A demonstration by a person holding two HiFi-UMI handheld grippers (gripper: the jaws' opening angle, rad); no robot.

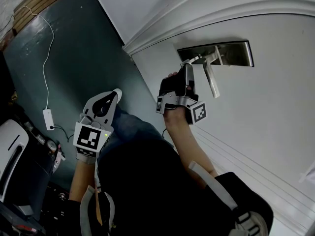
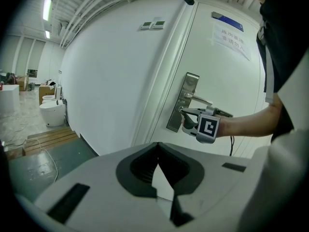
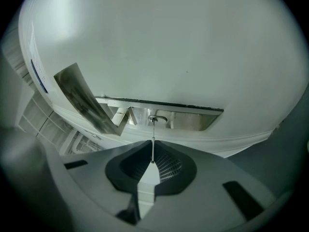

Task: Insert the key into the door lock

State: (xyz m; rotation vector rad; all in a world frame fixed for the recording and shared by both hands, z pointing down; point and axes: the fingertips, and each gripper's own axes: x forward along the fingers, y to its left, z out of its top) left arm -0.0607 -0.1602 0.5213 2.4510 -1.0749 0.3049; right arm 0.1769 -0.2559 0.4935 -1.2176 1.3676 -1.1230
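Observation:
The white door (image 1: 275, 112) carries a steel lock plate (image 1: 224, 53) with a lever handle (image 1: 211, 80). My right gripper (image 1: 189, 63) is held up against the plate's left end. In the right gripper view its jaws are shut on a thin metal key (image 3: 153, 140). The key's tip meets the keyhole (image 3: 156, 118) in the lock plate (image 3: 193, 121), beside the handle (image 3: 84, 98). My left gripper (image 1: 115, 93) hangs lower left, away from the door, shut and empty (image 2: 157, 144). The left gripper view shows the right gripper (image 2: 205, 124) at the lock plate (image 2: 186, 98).
A white cable and adapter (image 1: 48, 118) lie on the dark green floor (image 1: 74, 58). The door frame (image 1: 162, 28) runs beside the lock. A paper notice (image 2: 231, 40) hangs on the door. Toilets (image 2: 50, 112) and a wooden pallet (image 2: 48, 139) stand far left.

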